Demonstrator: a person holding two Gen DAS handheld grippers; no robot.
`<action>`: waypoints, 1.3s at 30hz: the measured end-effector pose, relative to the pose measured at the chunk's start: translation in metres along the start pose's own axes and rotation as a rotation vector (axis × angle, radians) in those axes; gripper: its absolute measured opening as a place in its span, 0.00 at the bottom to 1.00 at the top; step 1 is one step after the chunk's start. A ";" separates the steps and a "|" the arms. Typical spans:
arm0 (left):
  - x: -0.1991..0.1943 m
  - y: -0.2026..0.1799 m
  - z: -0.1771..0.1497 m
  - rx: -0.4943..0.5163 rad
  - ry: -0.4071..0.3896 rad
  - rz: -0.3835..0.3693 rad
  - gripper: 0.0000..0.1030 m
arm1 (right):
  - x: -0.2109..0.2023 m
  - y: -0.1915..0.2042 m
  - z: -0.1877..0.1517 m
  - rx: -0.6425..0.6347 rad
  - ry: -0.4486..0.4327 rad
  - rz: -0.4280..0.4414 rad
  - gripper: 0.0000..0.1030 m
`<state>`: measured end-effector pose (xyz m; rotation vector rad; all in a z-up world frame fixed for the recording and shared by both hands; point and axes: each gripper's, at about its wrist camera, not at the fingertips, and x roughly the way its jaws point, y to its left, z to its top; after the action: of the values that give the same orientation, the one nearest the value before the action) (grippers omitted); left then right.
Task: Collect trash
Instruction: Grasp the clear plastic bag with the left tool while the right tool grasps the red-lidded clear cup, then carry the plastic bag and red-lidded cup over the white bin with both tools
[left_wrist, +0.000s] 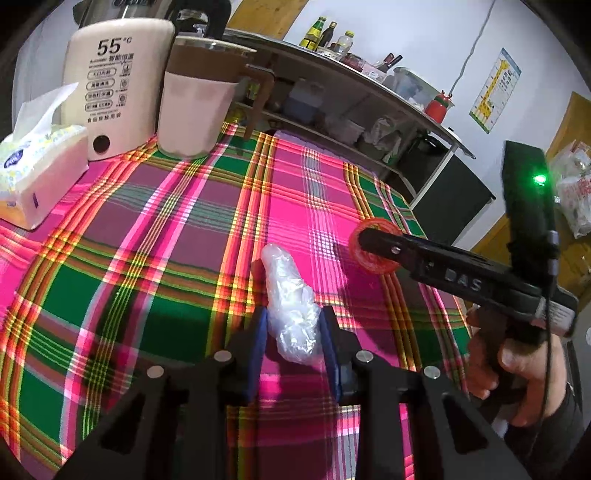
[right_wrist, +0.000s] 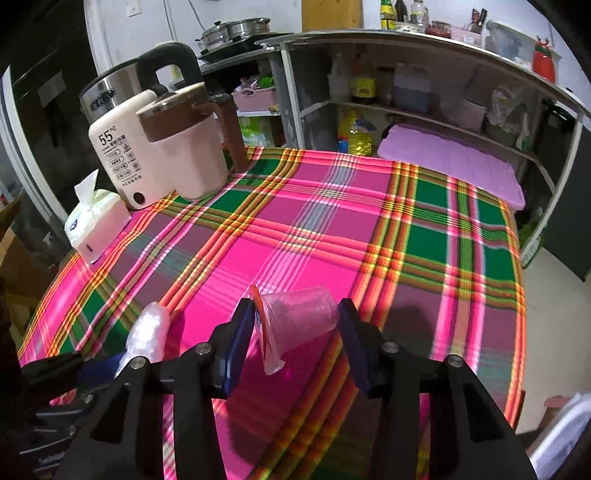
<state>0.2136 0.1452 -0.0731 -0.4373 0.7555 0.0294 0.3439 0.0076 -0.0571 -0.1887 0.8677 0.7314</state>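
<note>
Both grippers grip trash above the plaid tablecloth (right_wrist: 306, 229): the left gripper (left_wrist: 293, 328) pinches a crumpled clear plastic bag (left_wrist: 291, 314), the right gripper (right_wrist: 295, 317) clamps a clear plastic cup (right_wrist: 299, 317) lying sideways. At the far left stand a kettle (right_wrist: 192, 158) and tissue box (right_wrist: 99, 221).

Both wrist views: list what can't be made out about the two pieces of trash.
- Crumpled clear plastic, left wrist view: its near end drops behind the blue pads, so contact stays unclear.
- Clear plastic cup, right wrist view: whether anything is inside is unreadable through the tinted wall.
- Same cup, left wrist view: only its red rim shows; the right gripper covers the rest.
</note>
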 end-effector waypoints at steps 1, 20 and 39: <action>-0.002 -0.002 -0.001 0.006 -0.001 0.003 0.29 | -0.006 0.001 -0.004 0.005 -0.006 -0.002 0.46; -0.056 -0.051 -0.030 0.139 -0.036 0.002 0.29 | -0.112 0.010 -0.082 0.062 -0.094 -0.039 0.46; -0.097 -0.107 -0.073 0.257 -0.033 -0.042 0.29 | -0.188 0.015 -0.141 0.105 -0.161 -0.038 0.46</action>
<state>0.1139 0.0317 -0.0149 -0.2072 0.7068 -0.0988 0.1659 -0.1375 -0.0050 -0.0515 0.7452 0.6546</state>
